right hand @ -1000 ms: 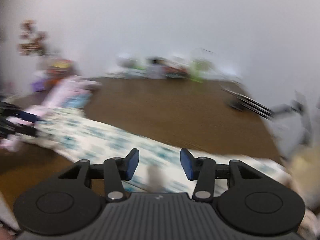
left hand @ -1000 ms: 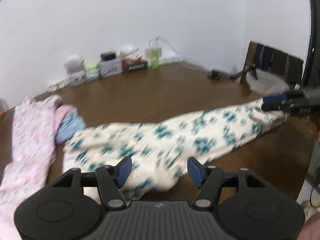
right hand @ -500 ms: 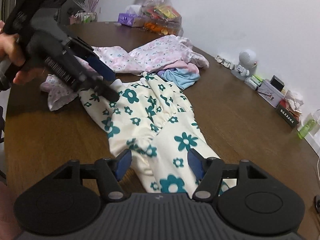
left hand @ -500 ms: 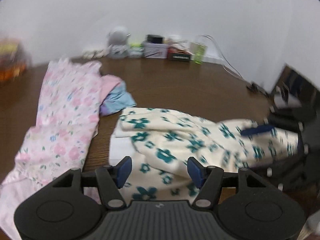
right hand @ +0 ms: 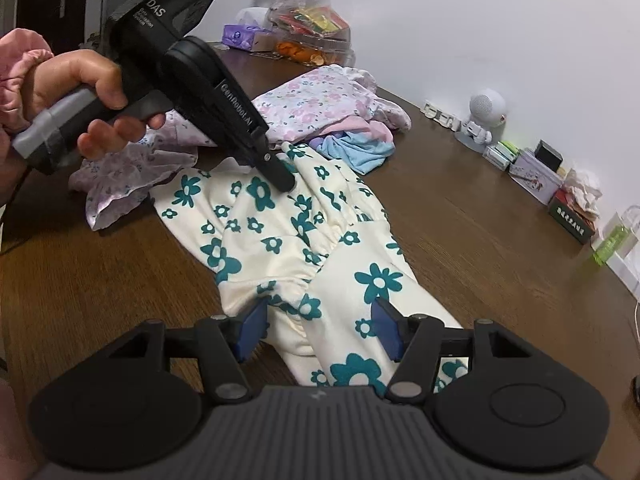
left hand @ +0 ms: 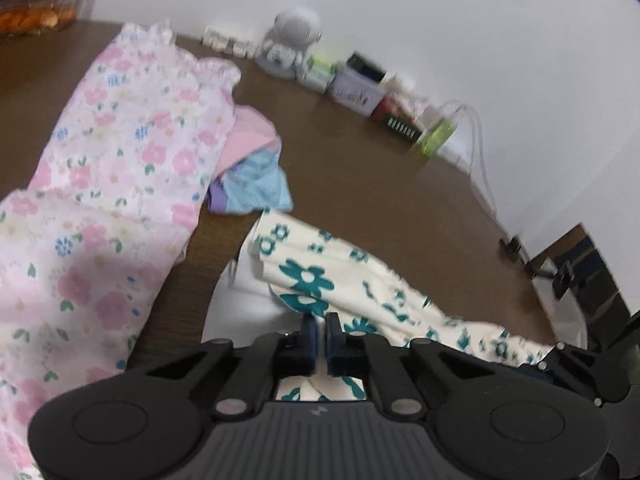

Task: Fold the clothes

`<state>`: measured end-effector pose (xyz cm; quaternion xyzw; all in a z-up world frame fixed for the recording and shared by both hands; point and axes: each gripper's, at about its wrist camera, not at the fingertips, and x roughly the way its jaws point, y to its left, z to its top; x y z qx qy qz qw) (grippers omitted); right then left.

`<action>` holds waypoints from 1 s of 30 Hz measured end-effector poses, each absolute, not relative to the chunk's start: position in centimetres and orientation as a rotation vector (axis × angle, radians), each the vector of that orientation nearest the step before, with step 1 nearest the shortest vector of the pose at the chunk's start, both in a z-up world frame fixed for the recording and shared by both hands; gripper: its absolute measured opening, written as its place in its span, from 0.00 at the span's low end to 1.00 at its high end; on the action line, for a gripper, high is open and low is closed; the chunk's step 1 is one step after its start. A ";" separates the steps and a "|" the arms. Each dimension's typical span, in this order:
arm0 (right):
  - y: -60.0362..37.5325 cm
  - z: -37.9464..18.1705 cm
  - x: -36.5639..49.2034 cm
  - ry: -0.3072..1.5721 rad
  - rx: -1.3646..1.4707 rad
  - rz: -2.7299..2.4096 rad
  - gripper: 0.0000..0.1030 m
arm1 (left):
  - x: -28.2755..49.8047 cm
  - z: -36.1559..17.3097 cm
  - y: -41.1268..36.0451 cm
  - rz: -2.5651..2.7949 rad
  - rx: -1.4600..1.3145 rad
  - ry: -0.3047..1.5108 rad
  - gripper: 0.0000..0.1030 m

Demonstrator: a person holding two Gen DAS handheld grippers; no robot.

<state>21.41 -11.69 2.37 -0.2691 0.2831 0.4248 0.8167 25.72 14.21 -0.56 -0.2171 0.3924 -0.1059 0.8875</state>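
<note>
1. The left gripper (left hand: 320, 330) has its jaws pressed together on a fold of the cream cotton garment printed with teal flowers (right hand: 304, 248); in the left wrist view a thin ridge of the cloth shows between the two blue pads, and more of it bunches under the jaw arms.
2. In the right wrist view the left gripper (right hand: 285, 182) meets that garment at its far edge, held by a person's hand (right hand: 76, 100) with a pink gathered cuff at the wrist.
3. The right gripper (right hand: 318, 330) has its jaws spread and closing; the near part of the flowered garment lies between and under the blue pads, which do not press on it.
4. The garment lies stretched across the dark brown wooden counter (right hand: 500, 240), from the left gripper at the far end to the right gripper at the near end, with a gathered seam running across its middle.
5. Left of it in the left wrist view lies a pale pink floral garment with a frilled hem (left hand: 112, 184), and just beside that, a small bundle of pink and light blue cloth (left hand: 256, 176) touching the flowered garment's far corner.
6. In the right wrist view a lilac printed cloth (right hand: 132, 176) lies crumpled under the left gripper's body.
7. Along the far wall stand a small white robot figurine (right hand: 482, 118), a few little boxes (right hand: 532, 174) and a green translucent bottle (right hand: 612, 242).
8. A clear plastic bag of colourful snacks (right hand: 312, 36) sits at the far left end of the counter.
</note>
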 end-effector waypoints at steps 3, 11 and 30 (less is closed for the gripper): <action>-11.2 2.9 21.7 0.600 -0.605 0.922 0.58 | 25.0 1.1 14.1 -0.266 -0.455 0.741 0.03; -8.6 2.4 23.0 0.628 -0.692 0.913 0.61 | 24.1 4.1 12.7 -0.288 -0.379 0.666 0.03; -9.5 2.0 23.2 0.644 -0.567 0.852 0.63 | 24.3 3.6 13.6 -0.177 -0.381 0.759 0.45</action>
